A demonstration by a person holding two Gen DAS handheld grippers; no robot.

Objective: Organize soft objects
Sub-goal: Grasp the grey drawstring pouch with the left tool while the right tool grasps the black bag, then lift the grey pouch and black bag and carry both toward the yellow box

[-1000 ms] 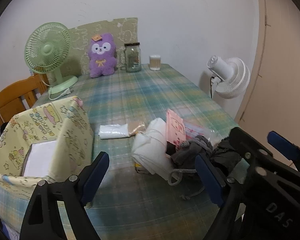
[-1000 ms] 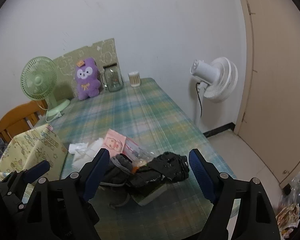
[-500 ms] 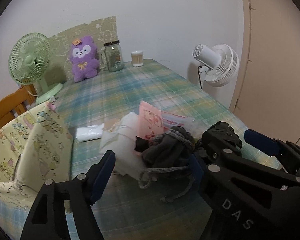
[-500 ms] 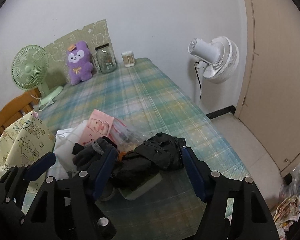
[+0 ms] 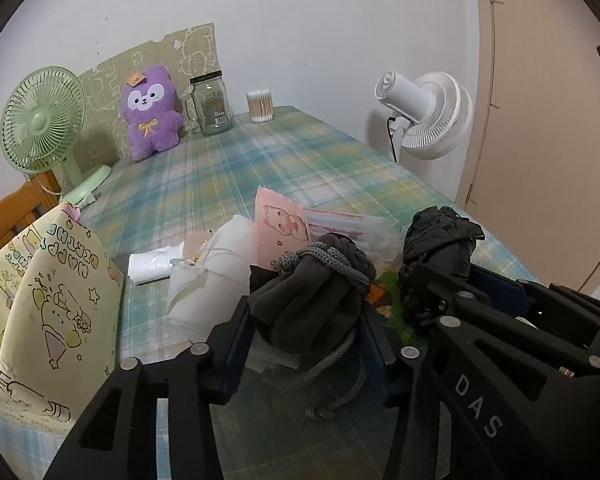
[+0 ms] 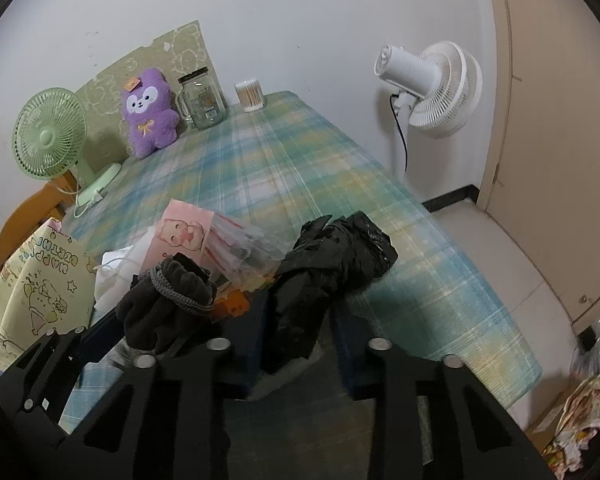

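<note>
The left gripper [image 5: 306, 344] is closed on the grey pouch [image 5: 312, 296]; its two blue pads press the fleece low on either side, and the drawstring [image 5: 332, 268] wraps the neck and trails a loose loop below the jaws. The right gripper [image 6: 298, 340] is likewise clamped on the black bundle [image 6: 324, 272], holding its near, narrow end while the bulkier far end lies on the table [image 6: 292, 168].

Both grips look set, so the step in hand is probably the lift and carry. To do it well, raise each piece straight up before moving sideways, since the two sit touching each other in the pile, with the plastic packets [image 6: 240, 248] and the pink card [image 6: 180, 236] just behind them. A sideways drag would likely pull those along. The pouch's hanging cord may snag on the pile or on the right gripper, so keep the hands apart as they rise. The black bundle is gripped near one end and will likely droop and swing; lift it slowly.

To the left stands the yellow bag [image 5: 56, 292], open at the top, which is the likely place for soft things. Its walls are limp, so lower pieces in from above. A white roll [image 5: 150, 266] and a white bag [image 5: 216, 276] lie between it and the pile. At the far edge are the purple plush [image 5: 150, 116], a jar [image 5: 210, 106] and a green fan [image 5: 40, 120].
</note>
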